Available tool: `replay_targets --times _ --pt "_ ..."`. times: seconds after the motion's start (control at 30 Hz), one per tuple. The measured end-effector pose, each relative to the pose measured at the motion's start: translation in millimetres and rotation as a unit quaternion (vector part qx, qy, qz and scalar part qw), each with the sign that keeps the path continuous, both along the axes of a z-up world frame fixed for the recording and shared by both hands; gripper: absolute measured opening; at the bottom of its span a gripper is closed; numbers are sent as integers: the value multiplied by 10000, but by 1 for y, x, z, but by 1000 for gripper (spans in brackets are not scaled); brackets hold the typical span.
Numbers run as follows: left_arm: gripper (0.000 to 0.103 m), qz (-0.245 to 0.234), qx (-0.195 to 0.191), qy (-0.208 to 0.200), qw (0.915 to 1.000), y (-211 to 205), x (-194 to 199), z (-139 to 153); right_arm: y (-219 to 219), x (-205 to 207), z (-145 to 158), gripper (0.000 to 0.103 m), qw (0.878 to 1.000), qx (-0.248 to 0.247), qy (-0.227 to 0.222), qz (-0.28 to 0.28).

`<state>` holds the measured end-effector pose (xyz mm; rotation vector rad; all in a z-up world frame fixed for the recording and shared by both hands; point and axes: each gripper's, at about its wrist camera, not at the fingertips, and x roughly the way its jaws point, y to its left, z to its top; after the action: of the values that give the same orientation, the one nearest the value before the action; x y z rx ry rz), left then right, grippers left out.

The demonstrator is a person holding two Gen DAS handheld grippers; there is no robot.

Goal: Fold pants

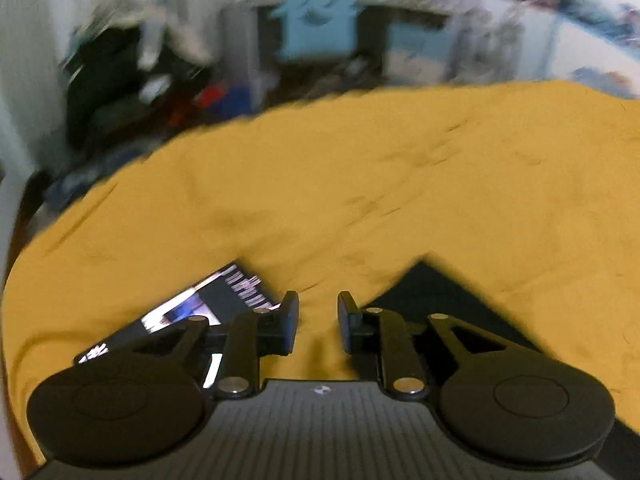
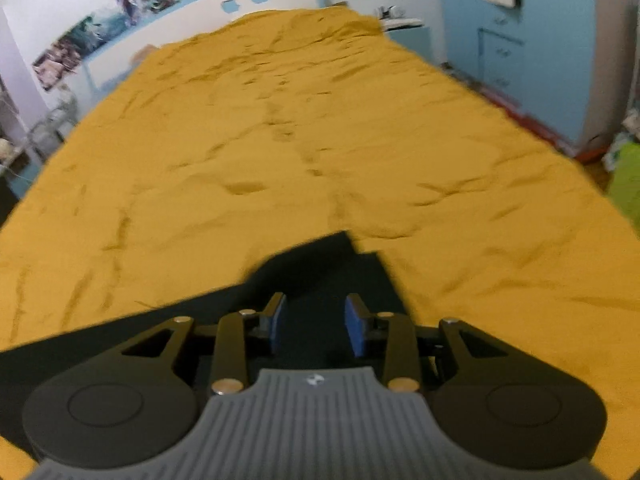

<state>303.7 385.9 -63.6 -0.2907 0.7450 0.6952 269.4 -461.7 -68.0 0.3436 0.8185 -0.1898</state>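
Black pants lie on a bed with a mustard-yellow cover (image 2: 280,140). In the right wrist view the pants (image 2: 320,264) spread under and ahead of my right gripper (image 2: 316,326), which is open and empty just above the fabric. In the left wrist view one black part with a white print (image 1: 208,304) shows left of my left gripper (image 1: 318,322), and another black part (image 1: 436,300) shows to its right. The left gripper is open and empty over bare yellow cover between them.
The yellow cover (image 1: 360,184) fills most of both views. Beyond the bed's far edge is a cluttered pile of clothes (image 1: 132,80) and a blue item (image 1: 316,24). A blue cabinet (image 2: 516,48) and a green object (image 2: 628,184) stand to the bed's right.
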Motion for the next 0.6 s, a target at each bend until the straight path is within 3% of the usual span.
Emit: replay_targets --times 0.07,0.13,0.23,0.27,0.4,0.5,0.6 --pt "28 -655 75 -218 9976 -33 10 14 -10 -9 -6 34 10000 -41 16 -44" --pt "38 -1728 -43 -372 9842 -80 26 24 -20 -17 -14 36 10000 15 37 -71" --pt "41 -3489 -253 -464 9357 -171 41 29 -30 -27 -28 37 9997 238 68 -53" --pt "41 -4014 -265 -442 9145 -204 45 28 -30 -30 -31 37 9996 280 52 -12" --pt "41 -5868 -372 -242 8085 -327 55 11 -35 -44 -40 42 9984 467 -111 284" --pt "39 -6739 -239 -275 7379 -394 58 -3 -41 -56 -38 42 9960 702 -343 438" --pt "36 -7391 -257 -110 6731 -441 59 -20 -48 -66 -39 43 9932 903 -499 546"
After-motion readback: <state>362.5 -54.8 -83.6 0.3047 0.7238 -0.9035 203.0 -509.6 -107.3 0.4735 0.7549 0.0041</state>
